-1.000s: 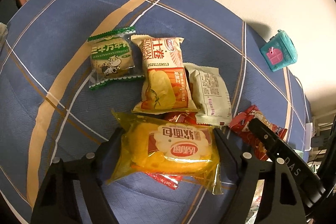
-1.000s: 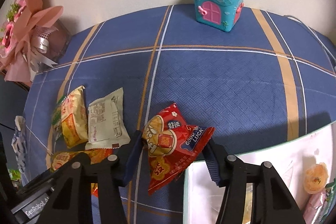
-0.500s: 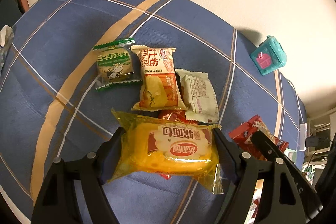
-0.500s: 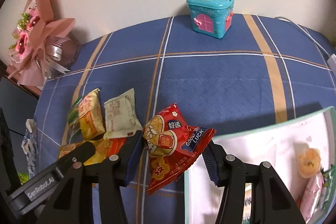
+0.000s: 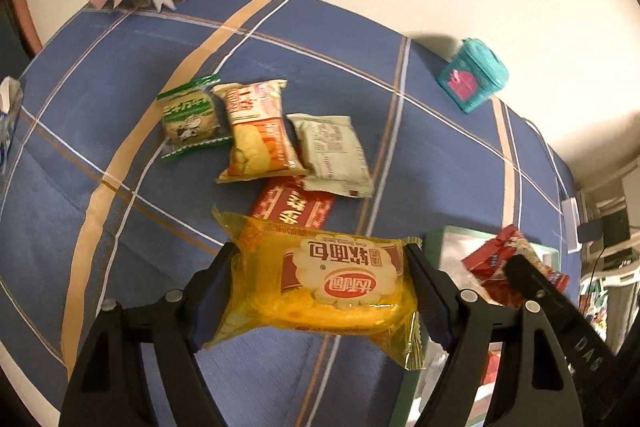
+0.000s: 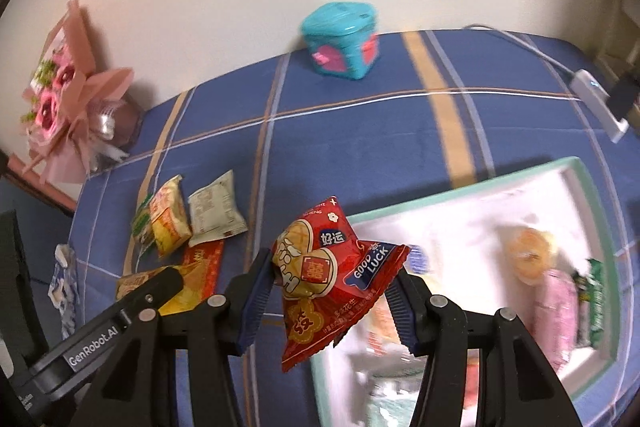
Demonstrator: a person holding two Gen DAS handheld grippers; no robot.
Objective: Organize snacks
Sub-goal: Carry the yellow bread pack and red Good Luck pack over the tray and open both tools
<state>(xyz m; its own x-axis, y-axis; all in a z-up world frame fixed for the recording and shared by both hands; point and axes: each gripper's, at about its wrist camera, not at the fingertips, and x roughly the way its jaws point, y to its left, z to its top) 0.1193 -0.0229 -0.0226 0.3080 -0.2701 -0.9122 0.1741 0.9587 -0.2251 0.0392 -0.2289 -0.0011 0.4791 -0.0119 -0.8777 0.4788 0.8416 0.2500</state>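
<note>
Packets on cloth (image 5: pixel 360 39): biscuit pack (image 5: pixel 188 117) left – chip bag (image 5: pixel 256 135) middle – plain sachet (image 5: pixel 332 151) right
Toy house (image 6: pixel 340 41): behind, near wall
Tray (image 6: pixel 600 227): right of packets

blue plaid tablecloth (image 5: pixel 360 67), yellow packet (image 5: pixel 324 283)

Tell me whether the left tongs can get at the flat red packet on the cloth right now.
Probably not. The left tongs are clamped on the yellow bread pack, which overhangs the red packet's near end. Nothing else covers it, but the pack must go first.
</note>
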